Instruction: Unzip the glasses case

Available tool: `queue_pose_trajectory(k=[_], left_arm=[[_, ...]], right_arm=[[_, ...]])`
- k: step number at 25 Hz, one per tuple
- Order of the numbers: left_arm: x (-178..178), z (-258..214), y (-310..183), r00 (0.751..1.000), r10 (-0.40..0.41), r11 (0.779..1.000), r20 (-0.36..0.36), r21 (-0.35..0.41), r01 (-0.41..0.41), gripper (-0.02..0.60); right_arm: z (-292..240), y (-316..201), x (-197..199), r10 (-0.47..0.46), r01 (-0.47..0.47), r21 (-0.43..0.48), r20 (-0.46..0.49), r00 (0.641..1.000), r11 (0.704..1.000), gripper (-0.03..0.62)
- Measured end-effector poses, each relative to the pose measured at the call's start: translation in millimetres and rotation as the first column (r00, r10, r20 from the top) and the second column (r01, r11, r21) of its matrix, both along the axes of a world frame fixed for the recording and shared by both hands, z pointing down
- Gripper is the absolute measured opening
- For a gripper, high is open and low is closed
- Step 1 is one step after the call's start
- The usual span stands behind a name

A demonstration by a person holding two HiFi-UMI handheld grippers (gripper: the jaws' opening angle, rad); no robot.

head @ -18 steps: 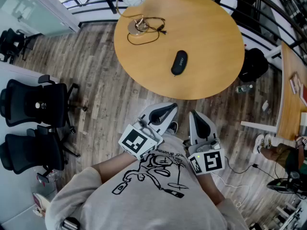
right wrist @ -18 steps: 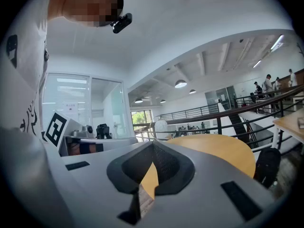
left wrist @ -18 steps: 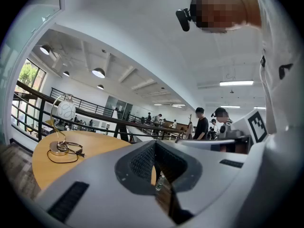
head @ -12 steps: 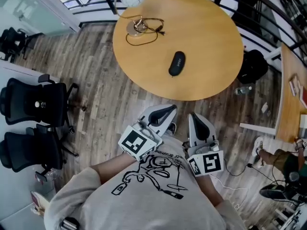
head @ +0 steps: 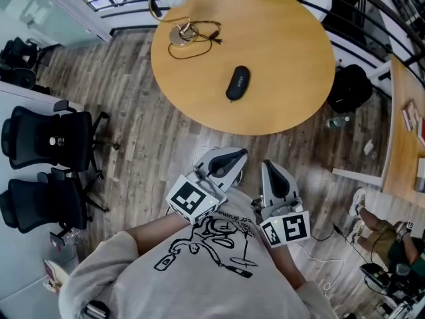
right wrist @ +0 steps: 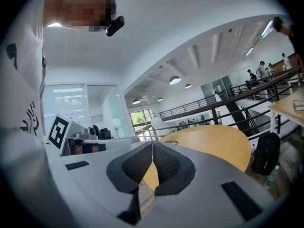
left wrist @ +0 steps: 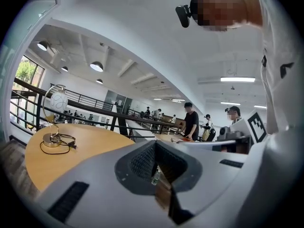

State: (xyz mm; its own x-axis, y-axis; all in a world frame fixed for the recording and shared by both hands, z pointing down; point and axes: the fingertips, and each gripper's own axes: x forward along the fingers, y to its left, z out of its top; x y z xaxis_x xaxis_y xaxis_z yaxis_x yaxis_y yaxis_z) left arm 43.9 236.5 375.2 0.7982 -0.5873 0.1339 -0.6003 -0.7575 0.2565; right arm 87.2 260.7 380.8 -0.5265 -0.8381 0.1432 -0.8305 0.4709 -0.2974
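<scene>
1. Left hand-held gripper (head: 233, 155): held at the chest of the person (head: 199, 271), over the wooden floor (head: 153, 145). Its jaws are pressed together pad to pad, with nothing between them. It points toward the round counter (head: 292, 78).

2. Right hand-held gripper (head: 273, 166): just beside the left one, roughly parallel to it. Its jaws are likewise pressed together on nothing. Both stand well short of the counter's near edge, with a strip of floorboards between.

3. Glasses case (head: 238, 84): black, oval, the only container on the counter. It looks shut and its contents are hidden. The zip is too small to make out. It lies flat near the counter's middle, a little toward the near edge. Its long axis runs from the near edge toward the far edge, with the far end leaning slightly right. Bare wood surrounds it on every side, and both grippers are well apart from it.

4. Lamp (head: 176, 34): it stands at the counter's far-left edge and carries a white globe. A black cable (head: 194, 44) loops beside its base, well apart from the case.

5. Floor items:
   - Two black office chairs (head: 46, 145) stand well left of the counter.
   - A black backpack (head: 350, 88) sits just beside the counter's right edge, its contents unseen.
   - A bottle (head: 339, 121) lies near the backpack.

6. Second counter (head: 398, 145): at the right edge of the head view.

7. Railing (head: 119, 2): past the counter's far edge.
</scene>
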Motion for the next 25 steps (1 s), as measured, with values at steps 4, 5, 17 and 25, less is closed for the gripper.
queue_pose_trajectory(k=[4, 5, 17, 25], left_arm=[[6, 7, -9, 1.0, -0.015, 1.0, 0.006, -0.028, 0.015, 0.008], [7, 9, -11, 1.0, -0.016, 0.999, 0.009, -0.03, 0.016, 0.008], [-12, 12, -77, 0.998, -0.057, 0.998, -0.003, -0.035, 0.057, 0.008], [-52, -2, -165, 0.996, -0.082, 0.997, -0.028, -0.016, 0.081, 0.008]], right_arm=[[7, -8, 12, 0.014, -0.013, -0.02, 0.012, 1.0, 1.0, 0.023], [8, -11, 14, 0.015, -0.015, -0.025, 0.016, 1.0, 1.0, 0.023], [12, -75, 2, -0.001, 0.002, -0.042, 0.009, 1.0, 0.999, 0.023], [-6, -153, -33, -0.009, 0.009, 0.0, -0.021, 1.0, 1.0, 0.023]])
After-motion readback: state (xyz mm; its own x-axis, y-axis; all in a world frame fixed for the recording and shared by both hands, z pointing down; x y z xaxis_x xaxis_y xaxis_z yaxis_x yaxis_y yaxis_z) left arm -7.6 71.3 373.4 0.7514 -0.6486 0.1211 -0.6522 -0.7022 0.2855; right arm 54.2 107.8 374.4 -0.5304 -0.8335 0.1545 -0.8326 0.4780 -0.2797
